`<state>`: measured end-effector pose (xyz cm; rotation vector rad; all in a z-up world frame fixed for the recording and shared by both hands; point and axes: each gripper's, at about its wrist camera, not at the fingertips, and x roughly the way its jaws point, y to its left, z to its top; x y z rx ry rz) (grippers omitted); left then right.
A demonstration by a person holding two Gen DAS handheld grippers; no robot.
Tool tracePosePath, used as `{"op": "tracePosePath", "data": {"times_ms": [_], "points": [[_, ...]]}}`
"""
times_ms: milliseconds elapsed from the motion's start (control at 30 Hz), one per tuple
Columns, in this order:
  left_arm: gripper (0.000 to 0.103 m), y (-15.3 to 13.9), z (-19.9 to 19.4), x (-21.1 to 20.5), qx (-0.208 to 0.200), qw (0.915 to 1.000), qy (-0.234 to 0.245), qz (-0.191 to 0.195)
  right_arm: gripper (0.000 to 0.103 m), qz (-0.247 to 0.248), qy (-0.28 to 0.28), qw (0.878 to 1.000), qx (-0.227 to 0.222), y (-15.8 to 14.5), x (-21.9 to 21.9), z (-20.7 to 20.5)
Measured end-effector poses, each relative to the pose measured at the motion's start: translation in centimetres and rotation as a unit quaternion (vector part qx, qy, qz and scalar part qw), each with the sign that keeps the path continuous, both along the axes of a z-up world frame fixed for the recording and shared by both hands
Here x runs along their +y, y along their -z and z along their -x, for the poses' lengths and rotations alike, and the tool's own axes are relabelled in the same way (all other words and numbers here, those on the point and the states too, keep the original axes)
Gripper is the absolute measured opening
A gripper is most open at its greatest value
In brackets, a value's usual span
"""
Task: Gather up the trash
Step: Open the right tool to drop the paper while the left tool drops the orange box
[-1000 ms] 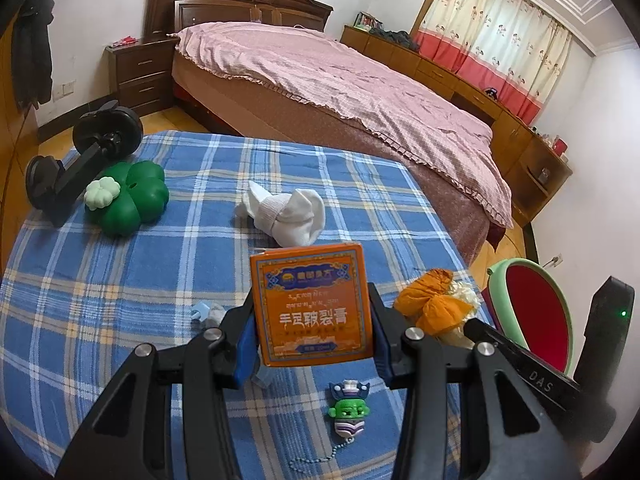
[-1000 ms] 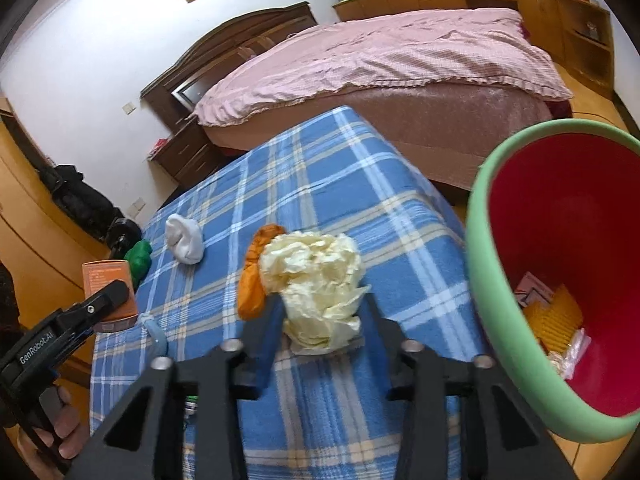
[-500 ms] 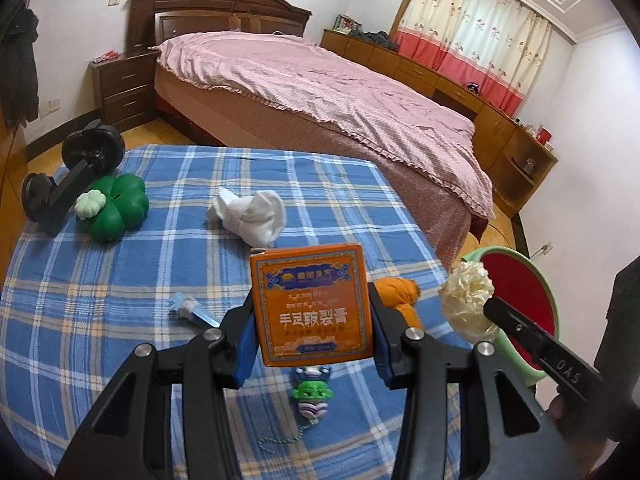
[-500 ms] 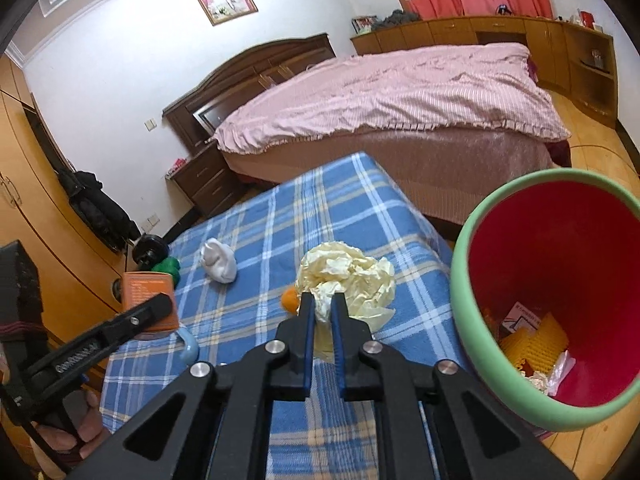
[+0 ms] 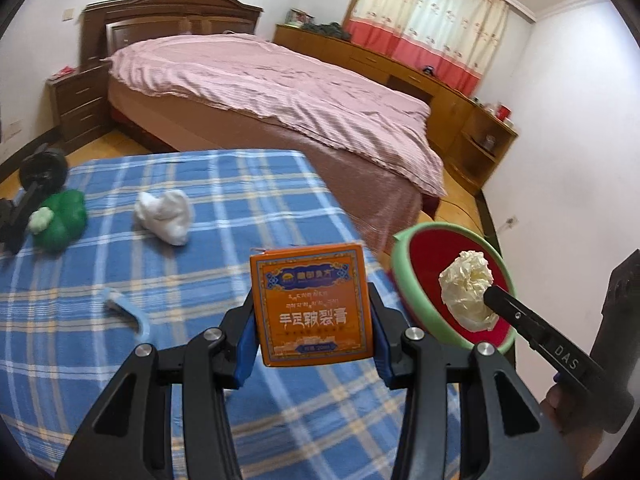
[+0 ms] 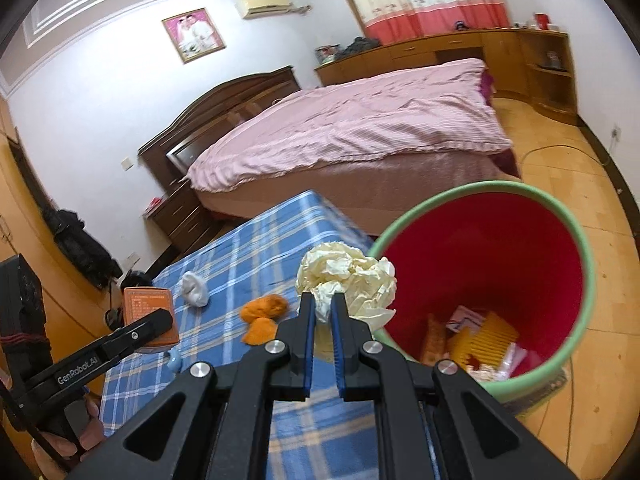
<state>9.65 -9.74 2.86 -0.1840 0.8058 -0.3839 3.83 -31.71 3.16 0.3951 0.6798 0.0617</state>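
Left gripper: clamped on orange box, frame centre. Right gripper: pinching crumpled cream paper, at green rim of red bin, right of frame. White wad, upper left on blue plaid cloth.

At frame centre the right gripper pinches a crumpled cream paper ball beside the green-rimmed red bin; orange scraps lie on the table.

The orange box has big white Chinese words: 手足皲裂膏. The right gripper says "DAS". The left gripper says "GenRobot.AI".
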Motion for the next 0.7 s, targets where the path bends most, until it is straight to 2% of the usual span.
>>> {"op": "tracePosePath", "data": {"times_ms": [433,700], "points": [[0.047,0.6,0.2,-7.7,0.011,0.9971,0.069,-0.029,0.01,-0.019,0.088,0.996,0.02,2.0,-7.6,2.5],[0.047,1.5,-0.4,-11.5,0.021,0.9938,0.099,-0.045,0.013,-0.039,0.119,0.992,0.036,3.7,-11.1,2.9]]}}
